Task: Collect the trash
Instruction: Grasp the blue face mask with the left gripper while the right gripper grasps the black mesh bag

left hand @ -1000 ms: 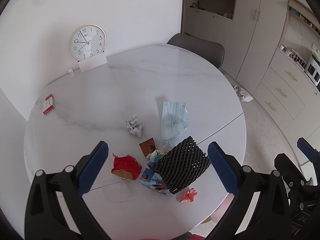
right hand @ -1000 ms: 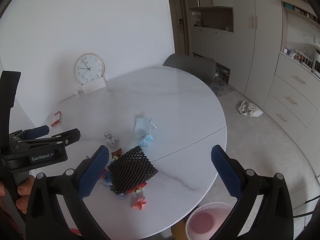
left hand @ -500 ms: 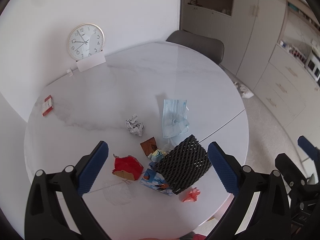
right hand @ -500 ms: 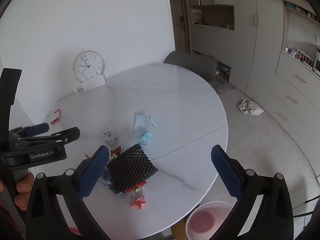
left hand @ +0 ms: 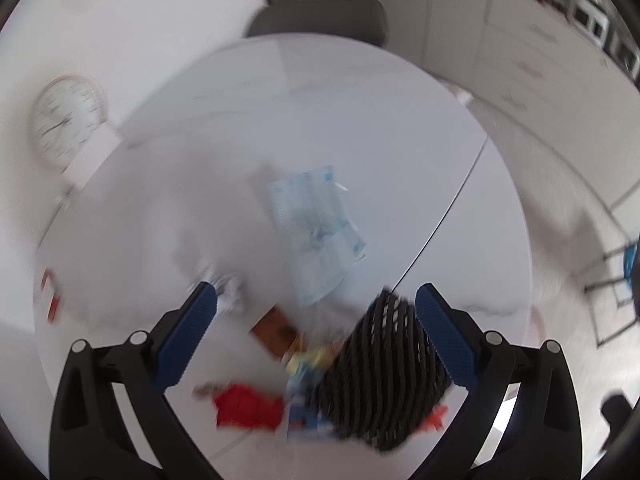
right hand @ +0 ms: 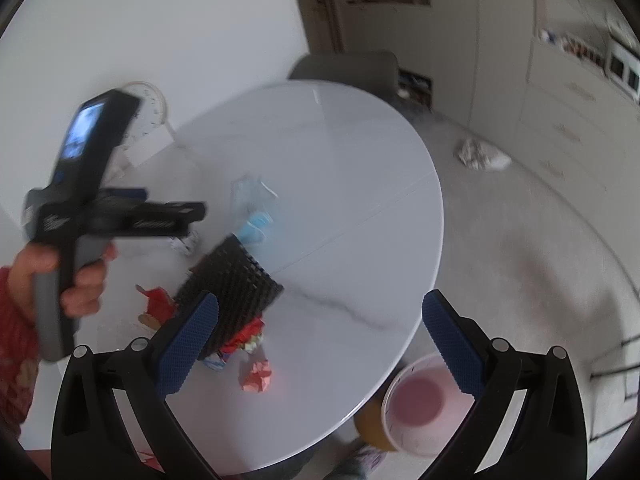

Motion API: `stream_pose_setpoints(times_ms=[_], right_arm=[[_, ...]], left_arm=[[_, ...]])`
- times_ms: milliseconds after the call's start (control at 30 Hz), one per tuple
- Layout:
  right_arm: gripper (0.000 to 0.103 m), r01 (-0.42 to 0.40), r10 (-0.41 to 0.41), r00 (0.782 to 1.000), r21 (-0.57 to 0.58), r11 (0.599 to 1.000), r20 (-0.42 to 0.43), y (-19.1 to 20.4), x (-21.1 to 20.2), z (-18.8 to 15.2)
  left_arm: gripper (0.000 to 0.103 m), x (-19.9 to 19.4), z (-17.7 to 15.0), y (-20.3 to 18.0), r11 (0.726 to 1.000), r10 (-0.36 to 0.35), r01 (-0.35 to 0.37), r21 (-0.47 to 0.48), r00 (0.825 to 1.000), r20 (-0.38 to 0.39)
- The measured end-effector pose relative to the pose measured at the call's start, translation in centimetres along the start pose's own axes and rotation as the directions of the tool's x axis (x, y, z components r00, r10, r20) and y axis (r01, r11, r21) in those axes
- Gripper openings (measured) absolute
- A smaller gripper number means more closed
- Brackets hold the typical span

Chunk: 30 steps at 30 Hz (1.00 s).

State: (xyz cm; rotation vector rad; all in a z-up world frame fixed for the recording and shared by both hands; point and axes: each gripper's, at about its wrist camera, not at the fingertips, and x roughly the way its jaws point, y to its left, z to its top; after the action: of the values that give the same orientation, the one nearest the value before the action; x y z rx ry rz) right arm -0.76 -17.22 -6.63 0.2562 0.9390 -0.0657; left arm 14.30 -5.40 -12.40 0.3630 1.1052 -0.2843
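Trash lies on the round white marble table [left hand: 360, 120]: a blue face mask [left hand: 316, 232], a black foam net sleeve [left hand: 380, 376], a red wrapper [left hand: 246, 410], a brown scrap [left hand: 276, 330], a crumpled white paper [left hand: 230, 294] and a colourful packet [left hand: 306, 412]. My left gripper [left hand: 316, 340] is open above the pile, empty. My right gripper [right hand: 320, 344] is open and empty over the table's near edge; the net sleeve [right hand: 230, 286], a red paper ball [right hand: 256, 374] and the mask [right hand: 252, 216] show there. The left view is blurred.
A pink bin [right hand: 416, 404] stands on the floor below the table's near edge. A clock [left hand: 66, 118] leans on the wall at the back left. A red-and-white box [left hand: 50, 300] lies at the table's left. A grey chair [left hand: 320, 16] and cabinets stand behind.
My left gripper has swung down and forward toward the trash pile, blurring its view. My right gripper has shifted closer over the near edge. Both stay open.
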Motion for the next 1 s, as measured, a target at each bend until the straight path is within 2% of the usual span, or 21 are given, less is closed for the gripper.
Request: stream_pose_setpoints(times_ms=[133, 233, 300, 333, 400, 467, 533, 667, 733, 900, 967, 1000], right_arm=[[0.101, 0.011, -0.009, 0.999, 0.054, 0.998, -0.037, -0.9, 1.6, -0.9], [0.101, 0.014, -0.009, 0.998, 0.085, 0.996, -0.057, -1.3, 2.6, -1.6], [0.101, 0.003, 0.003, 0.998, 0.100, 0.995, -0.066, -1.4, 3.4, -2.0], [0.101, -0.019, 0.025, 0.998, 0.106, 0.994, -0.058, -1.2, 3.7, -2.2], [0.101, -0.082, 0.088, 0.995, 0.124, 0.989, -0.042, -0.7, 4.1, -2.3], [0.101, -0.144, 0.151, 0.988, 0.152, 0.978, -0.034, -0.4, 4.8, -2.4], [0.101, -0.190, 0.201, 0.979, 0.190, 0.963, -0.041, -0.1, 6.6, -2.2], [0.101, -0.191, 0.217, 0.971, 0.219, 0.957, -0.103, 0.6, 10.2, -1.7], [0.101, -0.191, 0.223, 0.968, 0.230, 0.954, -0.120, 0.8, 11.5, -1.6], [0.100, -0.252, 0.309, 0.934, 0.283, 0.926, -0.180, 1.9, 14.7, -0.8], [0.082, -0.303, 0.364, 0.916, 0.300, 0.905, -0.171, 2.2, 14.8, -0.5], [0.077, -0.326, 0.389, 0.906, 0.311, 0.893, -0.167, 2.3, 14.7, -0.2]], left_arm=[[0.095, 6.5, 2.0, -2.2, 0.995, 0.032, -0.021, 0.093, 0.994, -0.108], [0.083, 10.7, 2.6, -3.1, 0.991, 0.046, -0.022, 0.134, 0.982, -0.183], [0.060, 12.8, 2.7, -3.3, 0.987, 0.055, -0.020, 0.159, 0.974, -0.218], [0.052, 13.3, 2.8, -3.3, 0.986, 0.050, -0.012, 0.166, 0.973, -0.227], [0.019, 14.3, 2.8, -2.9, 0.986, 0.018, 0.023, 0.163, 0.969, -0.246], [0.008, 14.4, 2.9, -2.3, 0.989, -0.013, 0.048, 0.143, 0.970, -0.241], [0.005, 13.7, 3.2, -1.6, 0.990, -0.031, 0.059, 0.130, 0.978, -0.204], [0.002, 10.4, 3.4, -0.1, 0.992, -0.071, 0.080, 0.100, 0.994, -0.088], [0.002, 8.7, 3.2, 0.8, 0.993, -0.094, 0.097, 0.072, 0.995, -0.042], [0.002, 3.9, 2.1, 5.4, 0.991, -0.132, 0.133, -0.027, 0.990, 0.041], [0.002, 2.2, 1.6, 6.8, 0.988, -0.138, 0.143, -0.060, 0.987, 0.076], [0.002, 1.3, 1.1, 7.2, 0.987, -0.139, 0.145, -0.071, 0.986, 0.090]])
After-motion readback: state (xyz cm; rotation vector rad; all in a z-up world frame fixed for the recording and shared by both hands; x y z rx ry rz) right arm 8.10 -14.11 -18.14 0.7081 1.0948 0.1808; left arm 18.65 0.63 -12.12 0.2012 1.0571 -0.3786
